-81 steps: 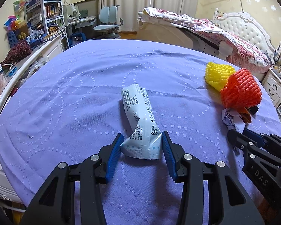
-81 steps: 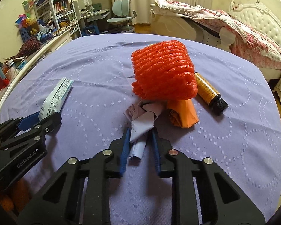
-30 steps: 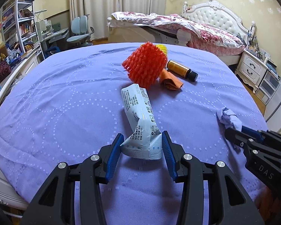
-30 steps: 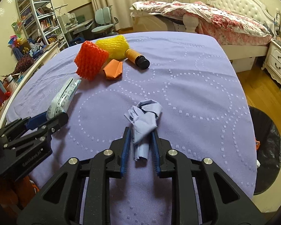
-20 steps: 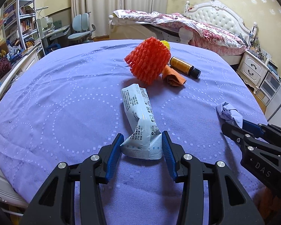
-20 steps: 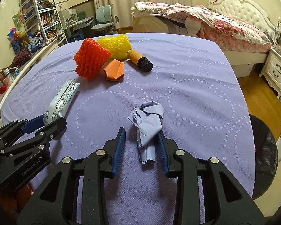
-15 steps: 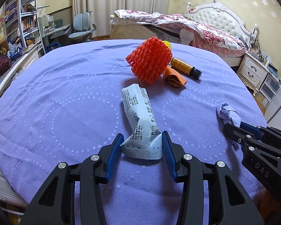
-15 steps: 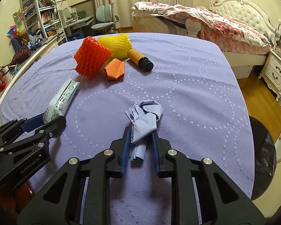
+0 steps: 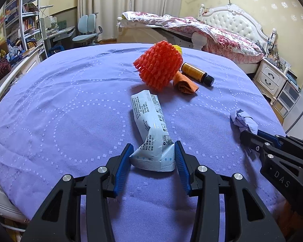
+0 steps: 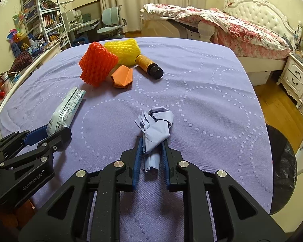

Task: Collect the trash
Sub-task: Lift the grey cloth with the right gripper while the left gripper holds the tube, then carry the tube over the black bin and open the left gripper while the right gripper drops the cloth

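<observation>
Both tools have carried their catches back toward the tabletop's near edge. Left tool [image 9: 153,157] clamps the white wrapper [image 9: 149,125], long axis pointing away at the orange foam net [image 9: 158,64]. Right tool [image 10: 151,153] pinches the crumpled blue paper [image 10: 155,125], likely bound for the black bin [image 10: 282,165] off the right edge.

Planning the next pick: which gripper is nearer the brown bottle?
Right, though only slightly. The right gripper, clamping crumpled paper, sits nearer the bottle; the left gripper, clamping the packet, is farther.

both tongs [image 9: 152,157] [image 10: 150,157] clamped shut
</observation>
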